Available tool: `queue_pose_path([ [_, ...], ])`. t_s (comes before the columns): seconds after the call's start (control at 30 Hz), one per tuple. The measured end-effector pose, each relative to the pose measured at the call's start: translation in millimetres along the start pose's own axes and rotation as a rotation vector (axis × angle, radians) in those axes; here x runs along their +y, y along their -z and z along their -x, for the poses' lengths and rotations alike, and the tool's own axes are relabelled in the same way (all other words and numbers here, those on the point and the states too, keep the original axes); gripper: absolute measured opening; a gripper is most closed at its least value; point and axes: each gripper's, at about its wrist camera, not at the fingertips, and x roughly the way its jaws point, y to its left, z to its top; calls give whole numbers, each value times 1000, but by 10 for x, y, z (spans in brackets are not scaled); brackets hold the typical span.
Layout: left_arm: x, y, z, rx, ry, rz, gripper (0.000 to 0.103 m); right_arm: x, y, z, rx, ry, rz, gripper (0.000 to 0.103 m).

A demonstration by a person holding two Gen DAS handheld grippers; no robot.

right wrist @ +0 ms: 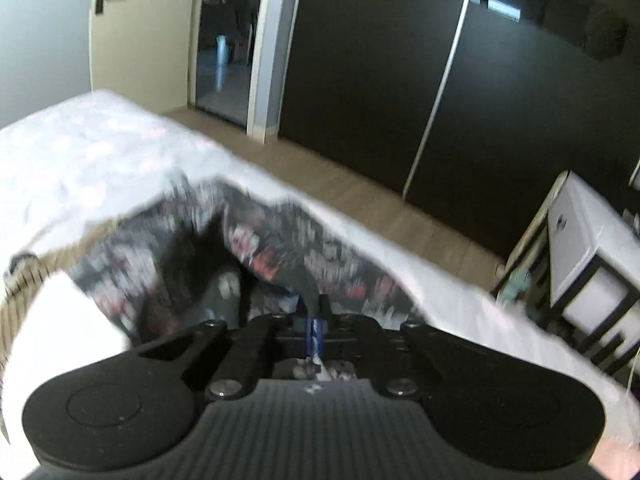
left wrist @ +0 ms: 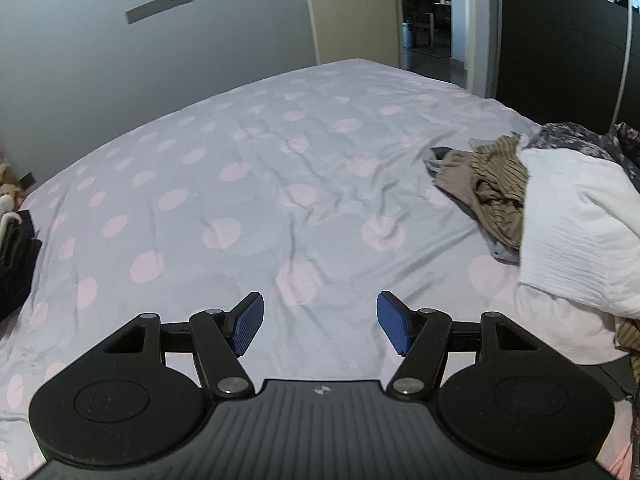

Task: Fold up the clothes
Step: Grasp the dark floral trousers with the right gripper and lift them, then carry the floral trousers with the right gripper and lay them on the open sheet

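My left gripper (left wrist: 320, 324) hangs open over the spotted grey bedsheet (left wrist: 248, 168), blue pads wide apart with nothing between them. A heap of clothes lies to its right: a white ribbed garment (left wrist: 576, 224), an olive striped one (left wrist: 498, 188) and a dark floral one (left wrist: 568, 136). In the right wrist view my right gripper (right wrist: 314, 330) is shut on a fold of the dark floral garment (right wrist: 280, 252), which stretches up from the jaws. The white garment (right wrist: 60, 320) lies at the lower left. This view is blurred.
A dark folded item (left wrist: 14, 256) sits at the bed's left edge. A door (left wrist: 352, 8) and open doorway (left wrist: 428, 12) stand beyond the bed. Dark wardrobe doors (right wrist: 440, 80), wooden floor (right wrist: 360, 200) and a white bedside table (right wrist: 588, 256) lie to the right of the bed.
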Motion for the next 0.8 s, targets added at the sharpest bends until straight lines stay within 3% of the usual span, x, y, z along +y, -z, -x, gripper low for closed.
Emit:
queue_pose_path([
  [0.23, 338, -49, 203, -48, -68, 42, 75, 284, -596, 904, -203, -127, 53, 3],
  [0.37, 614, -53, 429, -88, -137, 71, 75, 714, -886, 1589, -315, -239, 108, 3],
  [0.6, 1166, -16, 924, -176, -254, 160, 75, 1652, -1127, 3015, -492, -545, 217, 3],
  [0.73, 1472, 71, 1175, -197, -332, 194, 75, 2227, -977, 3702, -542, -756, 268, 3],
  [0.8, 1630, 137, 1299, -197, -374, 208, 75, 2540, -771, 4004, -516, -871, 307, 3],
])
